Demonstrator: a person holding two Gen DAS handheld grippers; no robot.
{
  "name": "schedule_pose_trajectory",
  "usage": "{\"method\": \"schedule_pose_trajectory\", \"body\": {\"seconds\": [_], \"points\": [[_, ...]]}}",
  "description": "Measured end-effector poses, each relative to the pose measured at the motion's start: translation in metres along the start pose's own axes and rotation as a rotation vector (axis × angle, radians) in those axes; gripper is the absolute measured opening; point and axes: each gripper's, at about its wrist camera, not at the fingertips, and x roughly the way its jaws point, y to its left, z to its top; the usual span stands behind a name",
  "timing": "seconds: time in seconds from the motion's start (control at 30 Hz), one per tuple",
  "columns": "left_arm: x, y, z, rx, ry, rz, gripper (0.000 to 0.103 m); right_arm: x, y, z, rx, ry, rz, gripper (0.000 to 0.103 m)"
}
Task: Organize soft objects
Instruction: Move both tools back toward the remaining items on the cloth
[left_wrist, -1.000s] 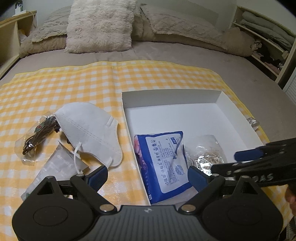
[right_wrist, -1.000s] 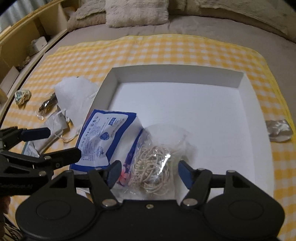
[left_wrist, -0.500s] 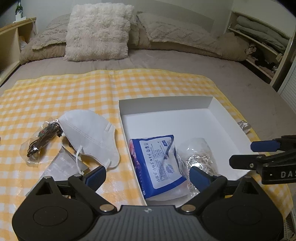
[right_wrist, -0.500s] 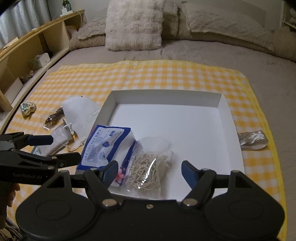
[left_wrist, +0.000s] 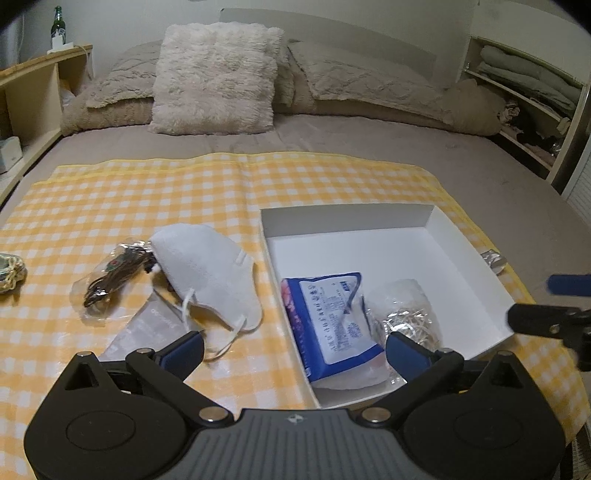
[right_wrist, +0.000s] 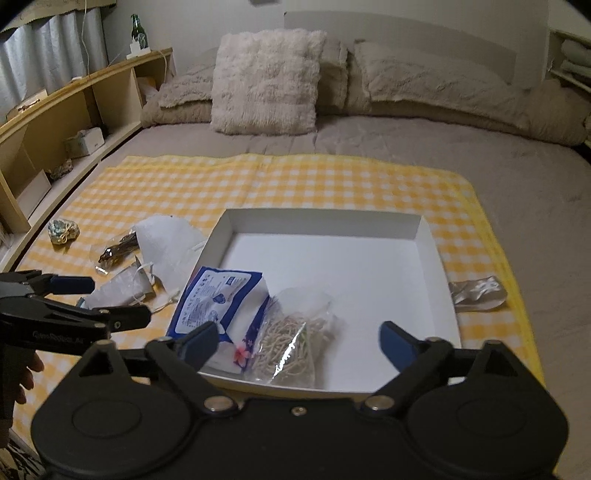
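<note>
Cloth (left_wrist: 147, 192) spread over bed (left_wrist: 332, 136); pillows (left_wrist: 216, 79) along the far end. Box (right_wrist: 430, 243) sits on the cloth, right of centre. In the box, near-left corner: packet (left_wrist: 328, 317) against the left wall, bag of bands (left_wrist: 410, 314) touching its right side. Left of the box, on the cloth: mask (left_wrist: 210, 273), partly over a flat pouch (left_wrist: 144, 328); bagged cord (left_wrist: 107, 277) just left of the mask; small bundle (right_wrist: 63, 230) farther left, near the cloth's edge. Crumpled wrapper (right_wrist: 476, 291) just right of the box. Shelf (right_wrist: 55, 122) runs along the bed's left side.

Grey bed (right_wrist: 406, 155), fluffy pillow (right_wrist: 266, 81), wooden shelves (right_wrist: 55, 118), curtained window (right_wrist: 48, 55)
</note>
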Motion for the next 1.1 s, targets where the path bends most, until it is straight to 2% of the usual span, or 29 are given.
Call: {"method": "schedule_pose_trajectory", "body": {"seconds": [0.13,0.37,0.7,0.93,1.1], "points": [[-0.007,0.006,-0.003,0.006,-0.015,0.013,0.103,-0.006,0.001,-0.006,-0.028,-0.045,-0.020,0.103],[-0.021,0.014,-0.004,0.010,-0.059,0.008,0.103,-0.007,0.002,-0.008,-0.038,-0.061,-0.007,0.103],[-0.058,0.041,0.009,-0.040,-0.179,0.017,0.103,-0.015,0.008,0.003,-0.023,-0.167,0.023,0.103],[-0.086,0.070,0.020,-0.089,-0.289,0.079,0.103,-0.016,0.023,0.022,-0.022,-0.255,0.057,0.103],[-0.094,0.092,0.024,-0.119,-0.310,0.120,0.103,-0.009,0.041,0.037,-0.044,-0.281,0.077,0.103]]}}
